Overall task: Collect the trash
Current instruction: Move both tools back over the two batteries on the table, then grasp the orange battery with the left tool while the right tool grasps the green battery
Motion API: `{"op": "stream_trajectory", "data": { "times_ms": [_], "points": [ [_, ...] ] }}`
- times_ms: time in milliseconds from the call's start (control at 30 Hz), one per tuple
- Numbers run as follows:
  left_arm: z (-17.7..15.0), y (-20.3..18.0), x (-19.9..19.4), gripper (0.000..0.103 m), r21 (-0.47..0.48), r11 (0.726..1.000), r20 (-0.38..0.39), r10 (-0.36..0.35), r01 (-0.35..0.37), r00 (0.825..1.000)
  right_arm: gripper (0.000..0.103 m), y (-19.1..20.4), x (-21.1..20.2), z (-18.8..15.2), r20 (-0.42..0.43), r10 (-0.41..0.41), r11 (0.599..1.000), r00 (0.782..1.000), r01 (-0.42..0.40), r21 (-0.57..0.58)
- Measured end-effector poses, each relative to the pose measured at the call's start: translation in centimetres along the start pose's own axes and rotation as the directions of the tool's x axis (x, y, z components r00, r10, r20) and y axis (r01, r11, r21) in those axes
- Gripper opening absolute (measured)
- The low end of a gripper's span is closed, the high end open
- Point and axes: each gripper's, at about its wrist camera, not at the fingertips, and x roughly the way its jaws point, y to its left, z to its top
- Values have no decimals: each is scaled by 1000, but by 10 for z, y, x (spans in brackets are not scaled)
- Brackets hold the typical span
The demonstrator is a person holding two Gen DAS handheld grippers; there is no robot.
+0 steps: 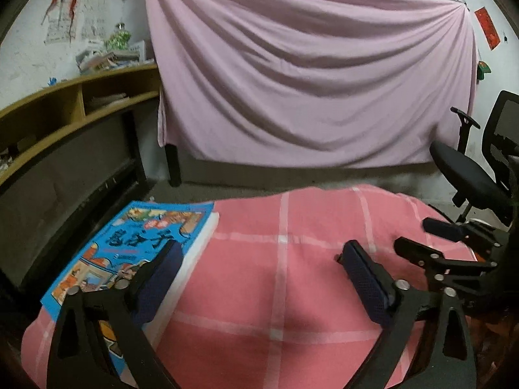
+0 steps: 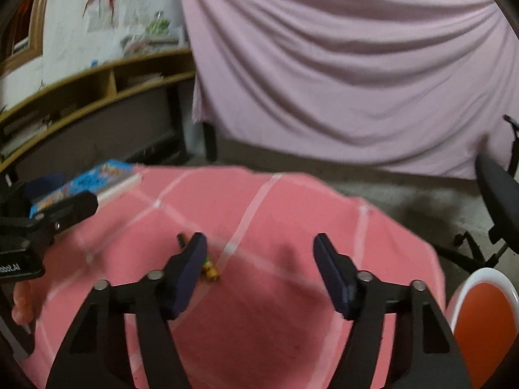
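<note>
Left hand-held gripper (image 1: 262,259) is hanging over the pink checked cloth (image 1: 292,291) covering the bench, jaws spread wide, nothing between them. A blue picture book (image 1: 129,246) is lying just beside and partly under its left finger. Right hand-held gripper (image 2: 259,253) is hovering released, jaws apart and empty. A small yellow-green piece of trash (image 2: 210,269) is sitting on the cloth, just inside its left finger, partly hidden behind it. A white-rimmed orange bin (image 2: 483,317) is standing low to the right of that gripper.
</note>
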Motion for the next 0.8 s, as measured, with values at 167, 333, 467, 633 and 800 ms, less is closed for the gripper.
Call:
{"op": "stream_trajectory", "data": {
  "times_ms": [167,333,467,633,800],
  "points": [
    [-2,3,13,77,-37,999,-82,-26,23,996,47,13,12,-1,-78,21,998,997,-26,-58],
    [-4,7,21,68,-71,996,-137,-58,49,989,32,23,19,-2,-126,34,994,991,-46,-97],
    [-2,5,24,61,-75,995,-161,-77,66,984,30,18,21,-2,-142,50,996,989,-60,-71],
    [-3,0,26,58,-68,994,-180,-91,80,979,22,25,27,-3,-176,45,993,983,-63,-99],
    [-4,-2,28,56,-73,992,-198,-116,103,973,14,25,27,-2,-176,65,992,982,-83,-96]
  ]
}}
